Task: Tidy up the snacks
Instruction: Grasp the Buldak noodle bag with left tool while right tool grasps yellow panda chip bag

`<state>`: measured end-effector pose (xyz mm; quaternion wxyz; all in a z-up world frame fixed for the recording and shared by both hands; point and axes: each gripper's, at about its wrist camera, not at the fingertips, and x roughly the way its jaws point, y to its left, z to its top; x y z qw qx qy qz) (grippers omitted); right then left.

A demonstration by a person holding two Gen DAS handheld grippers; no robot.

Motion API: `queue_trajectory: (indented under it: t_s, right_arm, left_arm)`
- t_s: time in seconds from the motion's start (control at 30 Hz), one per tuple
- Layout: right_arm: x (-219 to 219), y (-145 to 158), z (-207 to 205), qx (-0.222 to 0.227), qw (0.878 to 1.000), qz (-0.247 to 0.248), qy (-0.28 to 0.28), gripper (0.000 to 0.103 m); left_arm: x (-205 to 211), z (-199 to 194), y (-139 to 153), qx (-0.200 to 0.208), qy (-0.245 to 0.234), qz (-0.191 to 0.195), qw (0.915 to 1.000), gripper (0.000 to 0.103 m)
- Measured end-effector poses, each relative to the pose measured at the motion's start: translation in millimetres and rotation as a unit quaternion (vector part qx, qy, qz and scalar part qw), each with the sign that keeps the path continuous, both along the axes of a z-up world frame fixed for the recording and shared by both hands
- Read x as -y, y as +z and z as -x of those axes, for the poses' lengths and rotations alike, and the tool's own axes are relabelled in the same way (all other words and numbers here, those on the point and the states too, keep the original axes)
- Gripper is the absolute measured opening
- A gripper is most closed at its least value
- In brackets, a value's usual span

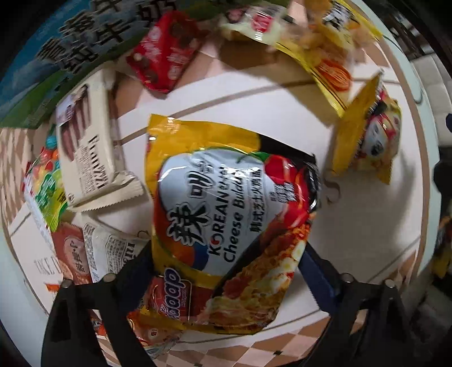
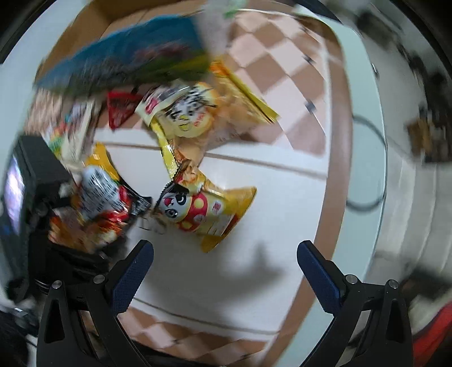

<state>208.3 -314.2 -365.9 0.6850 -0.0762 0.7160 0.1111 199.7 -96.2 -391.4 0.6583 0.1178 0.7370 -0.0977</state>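
A yellow Korean cheese noodle pack (image 1: 226, 214) lies on the white table (image 1: 282, 113). My left gripper (image 1: 226, 254) points down at it, and both fingers touch the pack's side edges, so it is shut on the pack. In the right wrist view the same pack (image 2: 99, 203) shows at the left, blurred. My right gripper (image 2: 224, 251) hangs open over bare table, with nothing between its fingers. A small yellow snack bag with a mushroom cartoon (image 2: 203, 209) lies just beyond its fingertips.
Around the pack lie a cream wafer packet (image 1: 87, 152), a red packet (image 1: 166, 53), a colourful candy bag (image 1: 45, 180), yellow chip bags (image 1: 325, 56) and a large blue-green box (image 1: 70, 36). A cardboard box (image 2: 93, 25) stands at the back. The table's curved edge (image 2: 364, 141) runs down the right.
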Motion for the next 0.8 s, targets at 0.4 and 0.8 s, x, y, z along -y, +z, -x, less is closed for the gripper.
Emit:
queue_trajectory:
  t_s: [0.4,0.8]
  right_arm:
    - [-48,-55,-13,-0.001,0.982,0.052,0.181,0.083]
    - [80,-80,-18,-0.199,0.95,-0.116,-0.213,0.064]
  left_arm:
    - [-61,40,-7,0.016,0.193,0.009,0.981,0.083]
    - [-55,30,-32,0.013,0.192,-0.003,0.9814,0.088]
